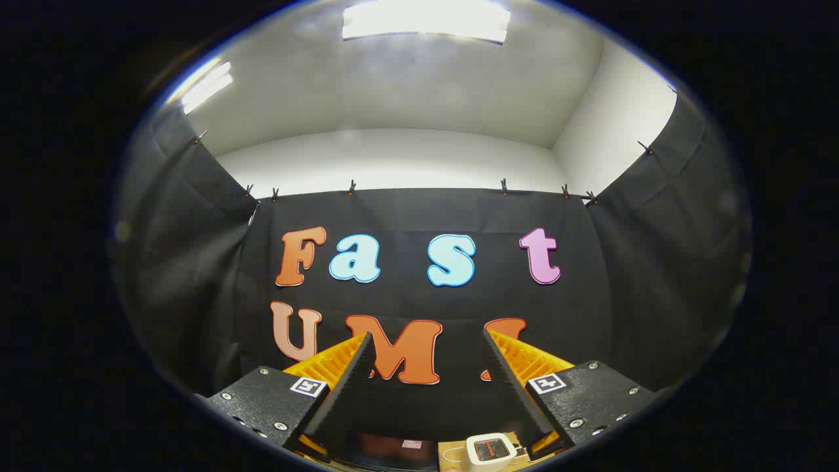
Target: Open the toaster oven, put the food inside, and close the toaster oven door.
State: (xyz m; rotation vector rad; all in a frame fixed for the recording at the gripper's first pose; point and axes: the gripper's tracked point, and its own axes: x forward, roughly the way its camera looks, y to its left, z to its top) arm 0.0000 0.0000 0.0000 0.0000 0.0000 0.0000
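Gripper point(426, 347) tilted up, fingers wide apart, holding nothing; toaster oven point(488, 452) low down, just inside the right finger's base.

Oven looks small, boxy, pale w/ dark window: prob. rigid, light enough to slide if door is yanked, so take the door by its handle – handle too small to make out. It sits on a tan surface point(449, 452); food not made out. Room: black cloth wall point(426, 216), white ceiling w/ light panels point(426, 19).

Apart from the booth wall's lettering, no text can be read. Each black gripper mount carries a small square black-and-white coded marker point(308, 386), with no words. The small white device with a dark display point(490, 451) perhaps shows a red figure, too blurred to read.
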